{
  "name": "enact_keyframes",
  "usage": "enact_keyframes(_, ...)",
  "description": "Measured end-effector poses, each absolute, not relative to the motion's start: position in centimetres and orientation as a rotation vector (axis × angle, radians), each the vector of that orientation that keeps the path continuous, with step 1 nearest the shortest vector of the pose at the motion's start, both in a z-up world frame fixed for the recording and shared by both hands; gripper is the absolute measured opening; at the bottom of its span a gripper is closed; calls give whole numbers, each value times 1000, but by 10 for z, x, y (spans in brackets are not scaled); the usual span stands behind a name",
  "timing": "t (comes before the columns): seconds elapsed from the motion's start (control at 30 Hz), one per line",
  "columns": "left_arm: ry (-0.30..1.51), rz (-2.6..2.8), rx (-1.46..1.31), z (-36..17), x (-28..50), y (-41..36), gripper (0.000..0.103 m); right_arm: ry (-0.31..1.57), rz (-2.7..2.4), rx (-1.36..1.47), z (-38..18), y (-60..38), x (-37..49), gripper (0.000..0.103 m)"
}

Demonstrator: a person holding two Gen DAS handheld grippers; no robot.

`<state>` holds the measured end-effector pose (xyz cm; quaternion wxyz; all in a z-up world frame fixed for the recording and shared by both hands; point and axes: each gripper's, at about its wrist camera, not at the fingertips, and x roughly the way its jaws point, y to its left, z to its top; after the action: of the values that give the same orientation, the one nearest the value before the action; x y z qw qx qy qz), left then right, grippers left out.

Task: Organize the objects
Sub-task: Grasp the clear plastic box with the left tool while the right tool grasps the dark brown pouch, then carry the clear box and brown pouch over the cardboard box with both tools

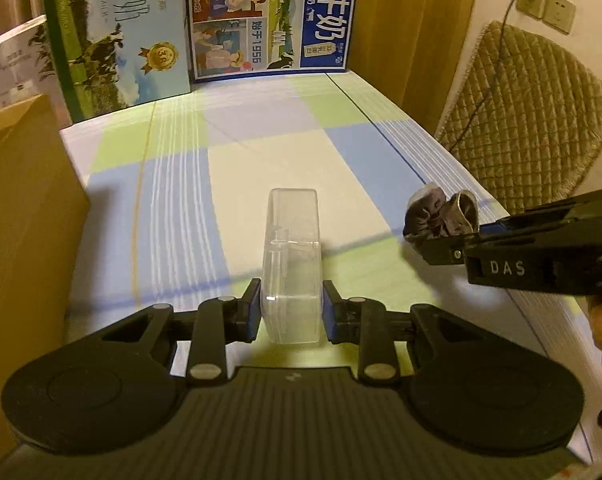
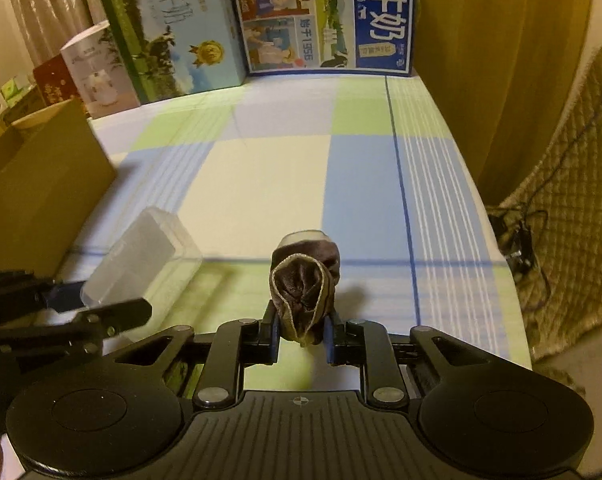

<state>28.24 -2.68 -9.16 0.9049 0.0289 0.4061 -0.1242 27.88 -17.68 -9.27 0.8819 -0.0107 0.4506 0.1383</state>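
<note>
Pinching a clear plastic box [image 1: 291, 264] between its blue-padded fingers, the left hand-held gripper [image 1: 291, 310] held the box on edge above the checked cloth [image 1: 261, 168] that covered the tabletop. The box stood upright in the grip, its narrow side facing the camera, and it looked empty, though the clear walls made that hard to judge. From the right wrist view the same box [image 2: 141, 256] showed tilted, off to the left and raised over the cloth.

The right hand-held gripper [image 2: 303, 334] was clamped on a dark rolled-up piece of cloth [image 2: 303, 288], a crumpled bundle with a pale stitched edge. In the left wrist view that bundle [image 1: 441, 218] stuck out from the gripper's tips, near the box but apart from it.

At the far end of the tabletop two milk cartons stood side by side, a pale blue and green one [image 1: 117, 32] and a blue one with cartoon figures [image 1: 273, 16]. A brown cardboard box [image 1: 21, 220] sat along the left side, and a quilted cushion [image 1: 529, 120] leaned beyond the right edge
</note>
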Motion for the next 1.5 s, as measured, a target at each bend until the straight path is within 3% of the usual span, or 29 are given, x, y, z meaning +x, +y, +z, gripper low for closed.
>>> enact_keyframes(0.73, 792, -231, 50, 4, 87, 39, 25, 827, 326, 49, -10, -129, 76, 18)
enact_keyframes(1.5, 736, -136, 26, 40, 20, 105, 25, 770, 468, -9, 14, -57, 37, 18)
